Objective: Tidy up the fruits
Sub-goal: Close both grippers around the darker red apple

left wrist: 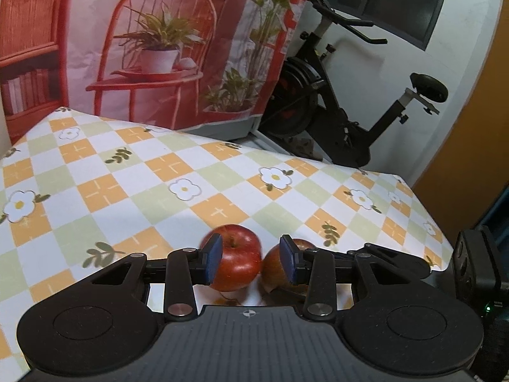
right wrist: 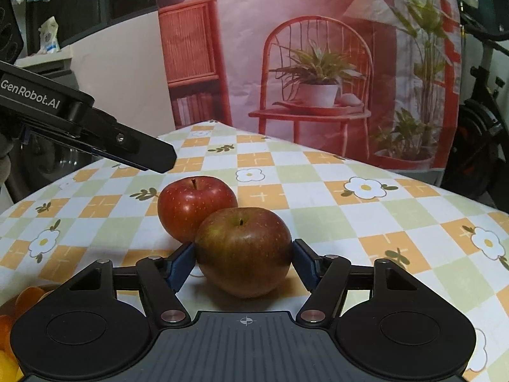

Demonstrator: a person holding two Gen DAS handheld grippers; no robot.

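Note:
Two apples sit side by side, touching, on the checkered tablecloth (right wrist: 366,222). The bright red apple (right wrist: 195,207) is the farther one in the right wrist view; the darker brownish-red apple (right wrist: 243,251) is nearer. My right gripper (right wrist: 243,262) has its jaws open, one blue pad on each side of the dark apple, close to its skin. In the left wrist view my left gripper (left wrist: 251,259) is open above and behind both fruits: the red apple (left wrist: 238,258) shows beside the left pad, the dark apple (left wrist: 275,265) behind the right pad. The left gripper (right wrist: 152,159) also shows at upper left.
Orange and yellow fruits (right wrist: 19,305) peek in at the lower left edge of the right wrist view. A printed backdrop (left wrist: 159,47) hangs behind the table. An exercise bike (left wrist: 334,102) stands beyond the table's far right edge.

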